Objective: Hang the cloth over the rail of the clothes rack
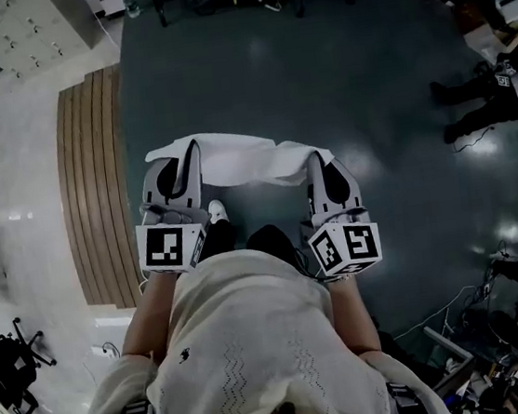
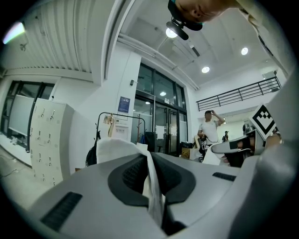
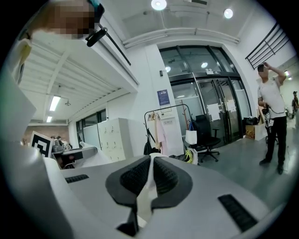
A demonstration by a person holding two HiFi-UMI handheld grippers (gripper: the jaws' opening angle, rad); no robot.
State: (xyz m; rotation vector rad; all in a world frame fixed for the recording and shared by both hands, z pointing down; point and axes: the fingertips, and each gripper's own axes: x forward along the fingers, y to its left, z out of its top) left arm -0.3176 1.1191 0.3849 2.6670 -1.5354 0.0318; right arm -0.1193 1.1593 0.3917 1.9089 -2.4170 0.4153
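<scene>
White cloth (image 1: 235,160) hangs stretched between the two claws, in the air over the dark floor (image 1: 336,70), in front of the person's torso. Left claw (image 1: 183,156) is pressed onto one end; a corner pokes out past it to the left. Right claw (image 1: 320,158) pinches the other end. In each gripper view only a thin cloth fold shows between the pads, and the rest is cut off by the claw body. The head view shows the cloth from above only, and how far it hangs down is not visible.

The clothes rack (image 3: 164,127) shows only in the gripper views, well apart from the cloth, against the white wall beside the lockers (image 3: 111,139). A few garments are on its rail and its foot is hidden behind the claw. Open floor lies ahead. A bystander (image 3: 272,122) stands far right and an office chair (image 3: 206,135) sits near the rack. A wooden strip (image 1: 97,184) edges the floor on the left.
</scene>
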